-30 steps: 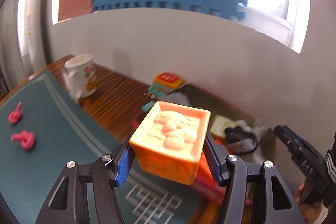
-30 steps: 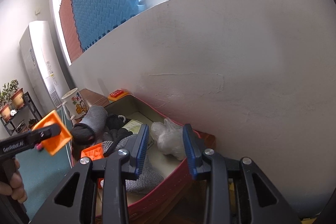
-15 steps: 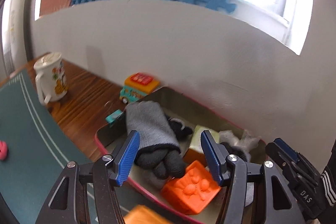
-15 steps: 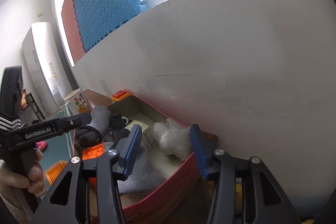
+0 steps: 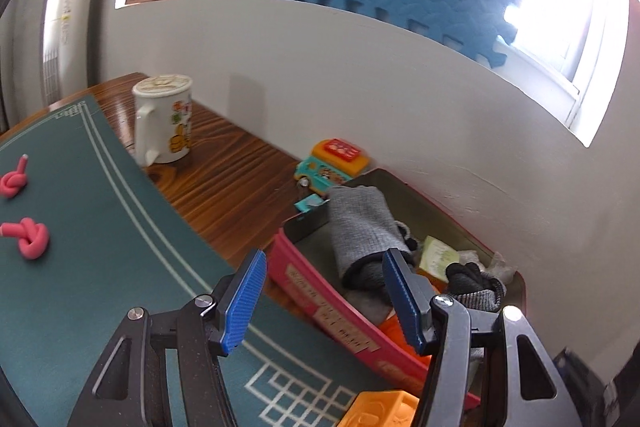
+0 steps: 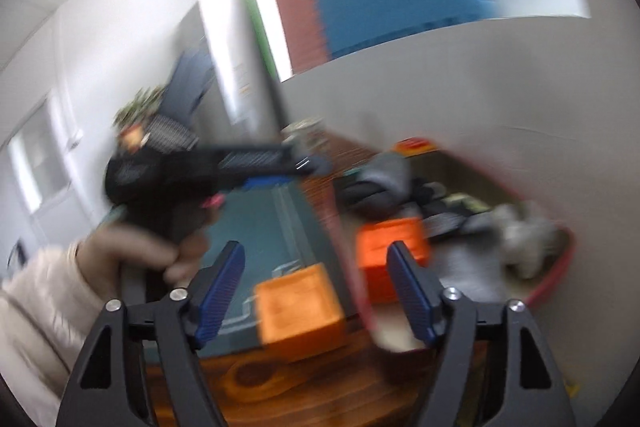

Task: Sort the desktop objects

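Left hand-held gripper (image 5: pixel 324 301): jaws spread wide, nothing between the ribbed blue pads, poised above the red tray's near wall (image 5: pixel 320 301). Right hand-held gripper (image 6: pixel 316 293): likewise wide open and empty; its view is heavily motion-blurred, so fine detail there cannot be read. Orange cube (image 6: pixel 298 305), a moulded plastic block with relief faces, lies outside the tray, at the green mat's (image 5: pixel 100 227) edge near the front edge of the wooden bench (image 5: pixel 232 179); in the left view it is cut off by the frame's lower edge. A second orange block (image 6: pixel 390 247) sits inside the tray, partly hidden behind the left gripper's finger in the left view. Grey knitted roll (image 5: pixel 362 227), cylindrical, lies in the tray with its long axis running from the tray's far corner toward the camera. Two knotted pink cords (image 5: pixel 28 237) rest on the mat. A ceramic mug (image 5: pixel 164 119) and toy bus (image 5: pixel 332 165) stand along the bench's back edge.
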A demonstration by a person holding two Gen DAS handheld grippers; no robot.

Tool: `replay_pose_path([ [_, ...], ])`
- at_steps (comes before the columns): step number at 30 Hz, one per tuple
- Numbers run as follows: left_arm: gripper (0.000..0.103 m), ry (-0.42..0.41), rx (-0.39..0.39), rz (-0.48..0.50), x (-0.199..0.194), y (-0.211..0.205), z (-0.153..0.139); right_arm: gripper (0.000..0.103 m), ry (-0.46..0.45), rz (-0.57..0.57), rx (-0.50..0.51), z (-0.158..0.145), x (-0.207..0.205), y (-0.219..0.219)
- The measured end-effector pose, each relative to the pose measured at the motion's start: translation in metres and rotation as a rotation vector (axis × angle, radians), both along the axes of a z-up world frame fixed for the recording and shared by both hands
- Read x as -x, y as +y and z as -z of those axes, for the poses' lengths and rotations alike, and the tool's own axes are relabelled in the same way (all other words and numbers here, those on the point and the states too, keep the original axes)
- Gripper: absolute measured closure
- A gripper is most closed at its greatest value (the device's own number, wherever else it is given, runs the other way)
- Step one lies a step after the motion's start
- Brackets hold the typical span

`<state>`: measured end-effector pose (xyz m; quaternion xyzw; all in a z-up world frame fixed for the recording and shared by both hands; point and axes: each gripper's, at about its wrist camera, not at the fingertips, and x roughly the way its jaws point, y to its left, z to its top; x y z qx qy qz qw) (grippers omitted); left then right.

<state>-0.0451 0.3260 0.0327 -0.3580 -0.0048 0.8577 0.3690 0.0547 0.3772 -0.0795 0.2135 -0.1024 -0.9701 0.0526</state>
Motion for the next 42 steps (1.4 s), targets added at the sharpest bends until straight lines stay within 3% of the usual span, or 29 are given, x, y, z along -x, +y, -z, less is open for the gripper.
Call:
replay_pose_path([
  [6, 0.04, 0.001, 0.001, -0.015, -0.005, -0.018, -0.001, 0.025, -0.103, -0.052, -0.033, 0.025, 0.018, -0.023],
  [18, 0.04, -0.029, -0.013, -0.074, 0.001, -0.055, 0.003, 0.022, -0.145, -0.052, -0.129, 0.03, 0.03, -0.039],
  [30, 0.04, -0.066, -0.029, -0.119, 0.003, -0.086, 0.013, 0.018, -0.163, -0.109, -0.057, 0.019, 0.03, -0.04],
  [42, 0.04, -0.12, -0.046, -0.172, 0.002, -0.115, 0.03, 0.016, -0.251, -0.126, -0.233, 0.037, 0.061, -0.062],
])
